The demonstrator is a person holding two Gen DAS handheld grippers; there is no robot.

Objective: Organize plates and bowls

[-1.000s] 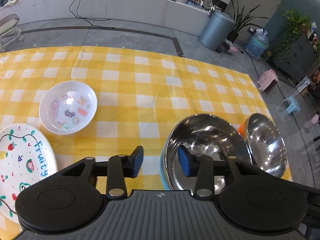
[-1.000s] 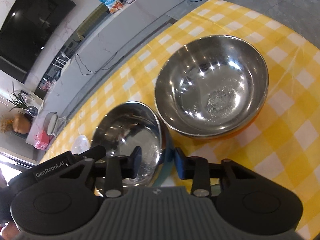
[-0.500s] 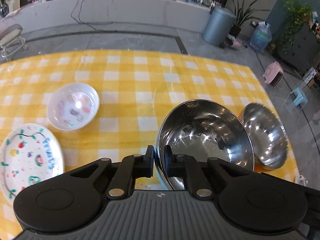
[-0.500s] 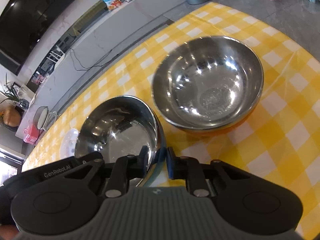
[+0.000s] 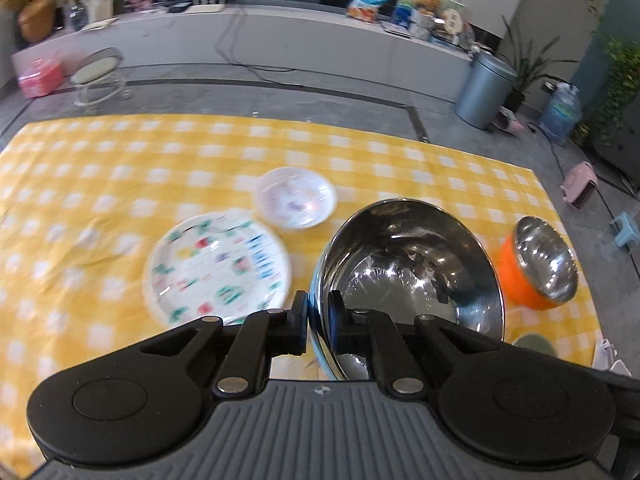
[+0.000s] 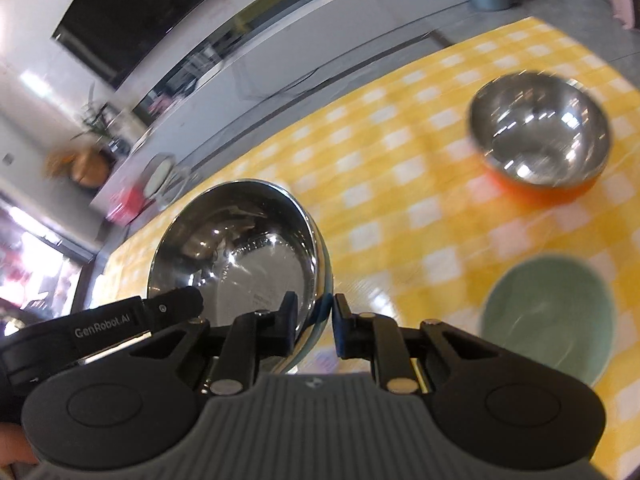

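A steel bowl with a light blue outside (image 5: pixel 412 276) is held up above the yellow checked tablecloth (image 5: pixel 100 184). My left gripper (image 5: pixel 318 320) is shut on its near left rim. My right gripper (image 6: pixel 314 322) is shut on the opposite rim of the same bowl (image 6: pixel 240 248). A steel bowl with an orange outside (image 5: pixel 536 264) stands on the cloth at the right, also in the right wrist view (image 6: pixel 540 136). A green bowl (image 6: pixel 548 316) sits near the right gripper. A fruit-patterned plate (image 5: pixel 218 266) and a small white patterned bowl (image 5: pixel 296 196) lie left of centre.
The table's far edge meets a grey floor with a stool (image 5: pixel 98 80), a pink box (image 5: pixel 40 78) and a grey bin (image 5: pixel 486 88). A long white counter (image 5: pixel 240 36) runs behind. The left gripper's body (image 6: pixel 104 320) shows in the right wrist view.
Both grippers closed on the blue steel bowl's rim and lifted it up and back from beside the orange bowl. The green bowl has come into the right view.
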